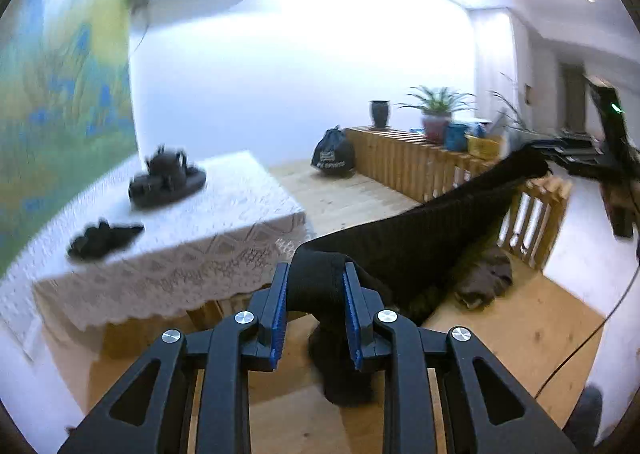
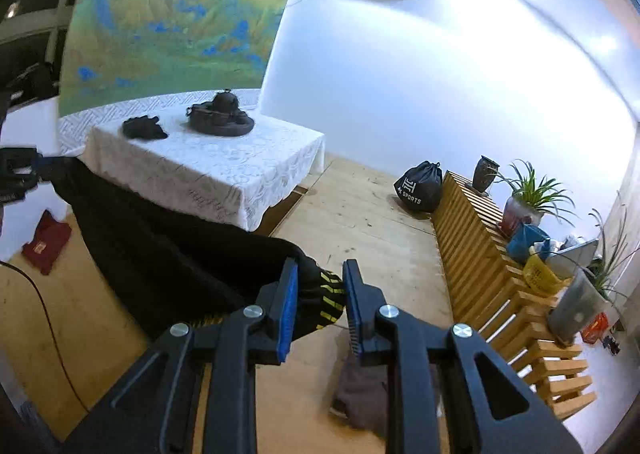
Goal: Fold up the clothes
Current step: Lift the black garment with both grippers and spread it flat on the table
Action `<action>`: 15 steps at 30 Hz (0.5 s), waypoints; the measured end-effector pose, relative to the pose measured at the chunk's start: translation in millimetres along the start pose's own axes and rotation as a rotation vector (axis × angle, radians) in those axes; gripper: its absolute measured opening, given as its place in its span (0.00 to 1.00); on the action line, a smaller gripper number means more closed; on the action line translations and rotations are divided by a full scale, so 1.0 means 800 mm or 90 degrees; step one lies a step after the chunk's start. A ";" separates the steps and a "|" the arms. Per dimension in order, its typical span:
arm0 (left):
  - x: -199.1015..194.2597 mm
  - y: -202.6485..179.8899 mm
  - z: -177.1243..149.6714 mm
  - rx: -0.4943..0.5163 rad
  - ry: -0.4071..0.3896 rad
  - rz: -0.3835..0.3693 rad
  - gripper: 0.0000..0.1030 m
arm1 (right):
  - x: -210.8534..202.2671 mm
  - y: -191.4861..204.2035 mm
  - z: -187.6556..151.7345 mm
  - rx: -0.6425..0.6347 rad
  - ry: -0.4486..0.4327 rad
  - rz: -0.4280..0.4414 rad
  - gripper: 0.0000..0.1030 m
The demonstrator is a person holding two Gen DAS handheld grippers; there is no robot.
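The left hand-held gripper [image 1: 316,318] is clamped on a bunched end of a black garment [image 1: 420,238]; the right hand-held gripper [image 2: 320,306] has the other end, with its yellow-striped trim, between its fingers, the left pad on the cloth and the right pad apparently just clear of it. Between the two the garment hangs in the air as a sagging band over the wooden floor [image 2: 360,213] — lifted, not yet laid flat. Below it a brownish garment [image 1: 484,278] lies crumpled on the floor, and a red one [image 2: 46,242] lies further off. On the lace-covered tabletop [image 2: 208,165] a small dark bundle [image 2: 144,127] sits beside a tea set [image 2: 222,117]. Folding looks barely begun: no fold is made in the held piece, and at least two others wait.
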State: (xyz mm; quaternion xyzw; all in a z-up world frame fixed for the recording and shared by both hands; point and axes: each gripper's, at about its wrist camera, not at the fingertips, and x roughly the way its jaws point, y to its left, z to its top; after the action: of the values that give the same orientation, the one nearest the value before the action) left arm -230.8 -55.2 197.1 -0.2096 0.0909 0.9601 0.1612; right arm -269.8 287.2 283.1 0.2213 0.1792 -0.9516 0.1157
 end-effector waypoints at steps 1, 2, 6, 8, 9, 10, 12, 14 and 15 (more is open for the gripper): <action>-0.009 -0.012 -0.019 0.016 0.013 -0.001 0.22 | -0.004 0.005 -0.013 -0.007 0.010 -0.003 0.05; -0.015 -0.025 -0.044 0.032 0.033 -0.003 0.22 | -0.006 0.013 -0.032 -0.015 0.029 0.003 0.06; 0.003 -0.066 -0.174 0.033 0.161 -0.038 0.22 | 0.009 0.069 -0.169 -0.001 0.150 0.102 0.06; 0.020 -0.088 -0.256 0.025 0.255 -0.068 0.22 | 0.029 0.094 -0.240 0.020 0.219 0.150 0.06; 0.028 -0.098 -0.294 0.024 0.301 -0.082 0.22 | 0.041 0.109 -0.277 0.041 0.263 0.181 0.07; 0.036 -0.107 -0.332 0.023 0.352 -0.097 0.22 | 0.052 0.125 -0.313 0.066 0.306 0.211 0.07; 0.046 -0.116 -0.401 0.007 0.441 -0.122 0.23 | 0.070 0.151 -0.370 0.103 0.394 0.260 0.08; 0.043 -0.114 -0.430 0.002 0.481 -0.125 0.23 | 0.075 0.163 -0.400 0.125 0.426 0.281 0.09; 0.040 -0.113 -0.442 0.002 0.498 -0.126 0.23 | 0.073 0.161 -0.405 0.137 0.422 0.284 0.15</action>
State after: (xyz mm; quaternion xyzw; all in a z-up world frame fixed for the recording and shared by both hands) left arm -94.8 -48.1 -143.2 -0.5669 0.1265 0.7874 0.2067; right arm -159.5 288.8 -52.7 0.5598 0.0540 -0.7939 0.2313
